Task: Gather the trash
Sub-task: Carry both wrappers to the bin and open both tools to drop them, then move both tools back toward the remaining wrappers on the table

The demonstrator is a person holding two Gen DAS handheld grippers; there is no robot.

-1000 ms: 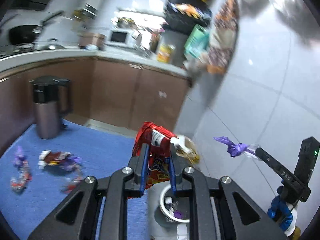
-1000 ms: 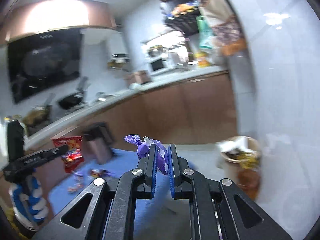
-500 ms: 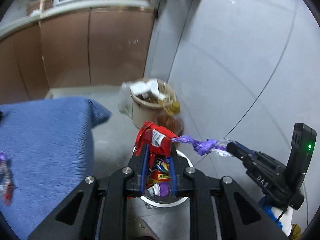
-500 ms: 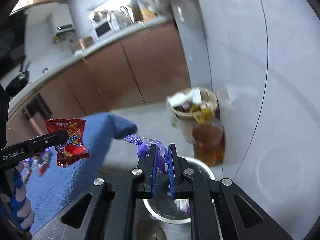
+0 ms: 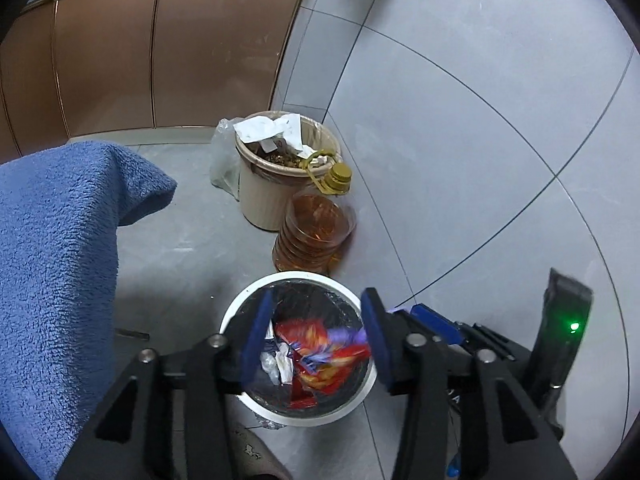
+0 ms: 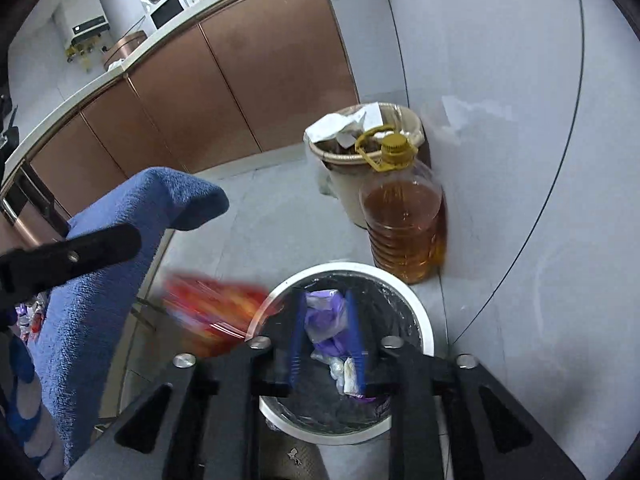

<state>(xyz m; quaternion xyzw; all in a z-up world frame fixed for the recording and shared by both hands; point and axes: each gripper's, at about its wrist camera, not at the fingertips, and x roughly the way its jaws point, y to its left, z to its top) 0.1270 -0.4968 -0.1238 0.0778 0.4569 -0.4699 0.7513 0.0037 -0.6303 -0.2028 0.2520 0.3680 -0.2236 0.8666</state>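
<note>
A white-rimmed trash can (image 5: 240, 312) with a black liner stands on the floor below both grippers; it also shows in the right wrist view (image 6: 420, 312). My left gripper (image 5: 316, 334) is open right above it. The red snack wrapper (image 5: 320, 354) is blurred, falling into the can; in the right wrist view it (image 6: 212, 312) is a red streak at the can's left rim. My right gripper (image 6: 326, 338) is open over the can, and the purple wrapper (image 6: 326, 320) hangs loose between its pads. Older trash (image 5: 276, 364) lies inside.
A beige bin (image 5: 272, 184) full of paper and a bottle of amber oil (image 5: 316, 232) stand by the tiled wall behind the can. A blue towel-covered table (image 5: 52, 248) is at left, with more wrappers (image 6: 28, 312) on it. Brown cabinets (image 5: 160, 48) stand at the back.
Both grippers moved down over the white can and opened. The red wrapper left my left gripper and falls; the purple wrapper came loose between my right gripper's pads.
</note>
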